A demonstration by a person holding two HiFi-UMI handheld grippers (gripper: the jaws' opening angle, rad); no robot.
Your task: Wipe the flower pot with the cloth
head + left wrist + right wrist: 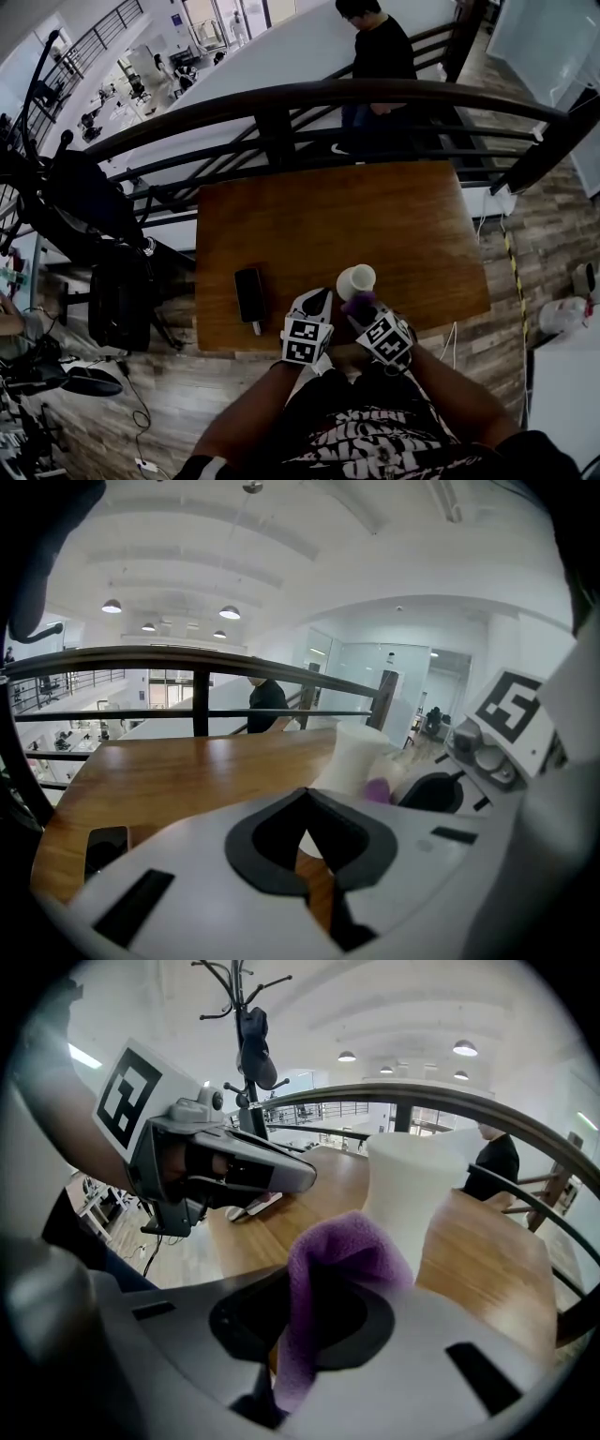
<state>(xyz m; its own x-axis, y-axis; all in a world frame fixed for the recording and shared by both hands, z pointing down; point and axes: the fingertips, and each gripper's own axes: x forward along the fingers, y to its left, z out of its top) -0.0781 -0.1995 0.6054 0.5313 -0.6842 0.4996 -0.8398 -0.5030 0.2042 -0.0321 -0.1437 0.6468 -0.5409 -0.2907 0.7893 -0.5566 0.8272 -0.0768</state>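
Pinched between the jaws of the right gripper [305, 1330] is a purple cloth [342, 1246]; the jaws are closed on its lower part, and a folded hump of it is pushed up and forward past the tips. Just beyond that hump a white flower pot [417, 1194] is seen standing upright; the cloth is laid over the pot's lower wall in the right gripper view, though whether the two touch cannot be told.

Pressed together with nothing between them are the jaws of the left gripper [306, 808]; only the wood of the table [375, 216] is seen through the gap behind the tips. The pot is found just ahead of and to the right of these jaws; a patch of the purple cloth is seen at its foot, with the right gripper next to it.

From the head view, both grippers are held side by side at the near edge of the table, left of the pot and right below it; the pot is placed near that edge, right of the middle. A dark phone [248, 293] is laid flat on the table to the left of the left gripper, well apart from the pot. Beyond the far edge a dark curved railing [281, 98] is seen; a person in dark clothes [380, 56] is seen behind it. A coat stand [246, 1016] is caught in the right gripper view.
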